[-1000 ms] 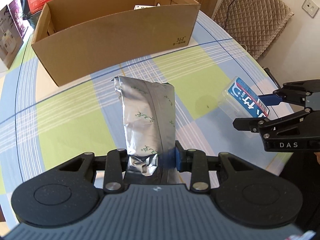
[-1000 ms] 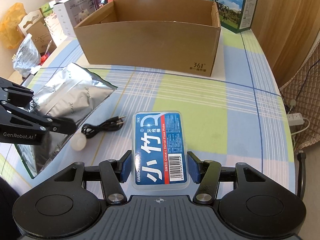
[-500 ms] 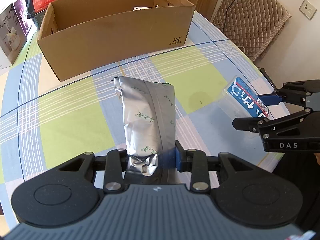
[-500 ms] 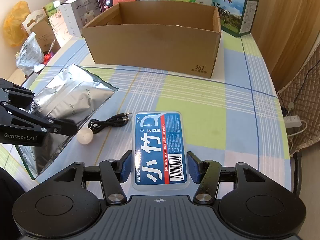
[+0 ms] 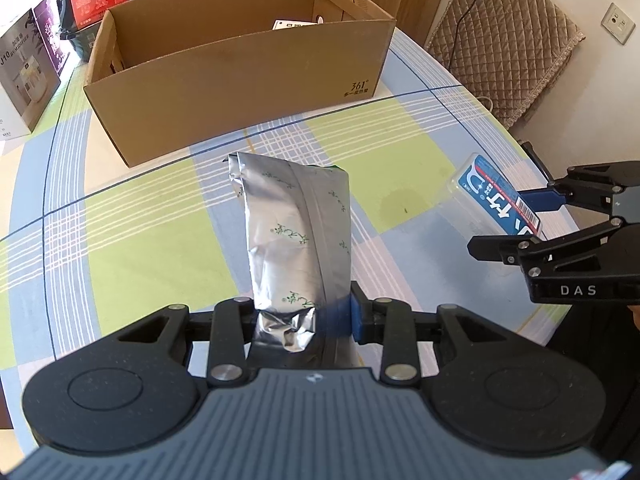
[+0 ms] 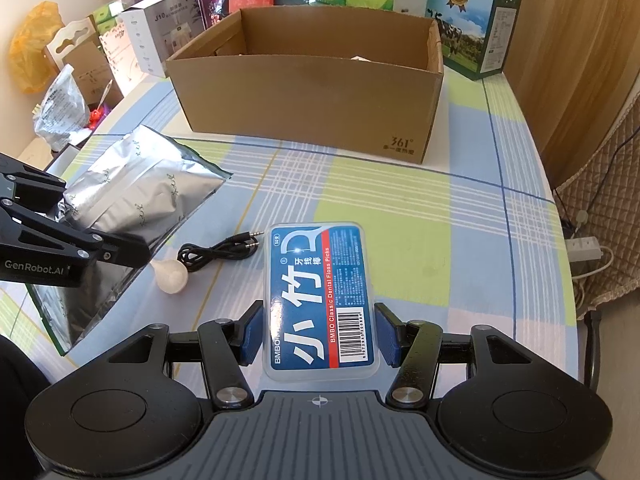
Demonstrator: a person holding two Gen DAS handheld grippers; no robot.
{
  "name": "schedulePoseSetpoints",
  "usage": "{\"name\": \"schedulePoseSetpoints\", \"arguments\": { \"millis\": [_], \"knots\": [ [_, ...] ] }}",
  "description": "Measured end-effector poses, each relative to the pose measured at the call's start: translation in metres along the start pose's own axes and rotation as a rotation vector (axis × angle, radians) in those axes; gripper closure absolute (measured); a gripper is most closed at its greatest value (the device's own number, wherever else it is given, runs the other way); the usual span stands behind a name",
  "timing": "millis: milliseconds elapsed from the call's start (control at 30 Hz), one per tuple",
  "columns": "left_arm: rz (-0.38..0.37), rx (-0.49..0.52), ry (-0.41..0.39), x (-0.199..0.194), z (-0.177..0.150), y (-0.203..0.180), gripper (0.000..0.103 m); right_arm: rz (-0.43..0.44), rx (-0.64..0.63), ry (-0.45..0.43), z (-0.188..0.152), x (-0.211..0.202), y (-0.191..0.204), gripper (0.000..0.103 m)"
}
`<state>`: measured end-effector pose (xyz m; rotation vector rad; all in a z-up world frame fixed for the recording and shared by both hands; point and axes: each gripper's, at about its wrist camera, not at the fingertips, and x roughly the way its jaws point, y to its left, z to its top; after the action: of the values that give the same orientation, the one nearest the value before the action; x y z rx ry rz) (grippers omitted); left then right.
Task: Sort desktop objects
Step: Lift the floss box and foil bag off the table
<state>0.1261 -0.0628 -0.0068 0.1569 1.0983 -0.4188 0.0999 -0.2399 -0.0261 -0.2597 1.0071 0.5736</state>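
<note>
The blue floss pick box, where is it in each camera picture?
Left wrist view: the clear plastic floss pick box with the blue label is at the right edge, pinched in the right gripper.
Right wrist view: it is bottom centre, between that gripper's blue pads.
Shared landmark: the open brown cardboard box marked 361°.

Crinkled glossy foil pouch [image 5: 296,240], clear glossy plastic floss-pick case [image 6: 322,300], matt brown cardboard box [image 6: 316,108], checked tablecloth [image 6: 400,208].
</note>
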Motion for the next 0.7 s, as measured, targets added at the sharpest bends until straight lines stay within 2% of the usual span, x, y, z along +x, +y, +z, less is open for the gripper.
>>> {"name": "schedulePoseSetpoints", "arguments": {
  "millis": [700],
  "knots": [
    [0.009, 0.006, -0.002, -0.008, 0.018, 0.012, 0.074, -0.015, -0.011, -0.011, 0.019, -0.004, -0.010, 0.049]
  ]
}}
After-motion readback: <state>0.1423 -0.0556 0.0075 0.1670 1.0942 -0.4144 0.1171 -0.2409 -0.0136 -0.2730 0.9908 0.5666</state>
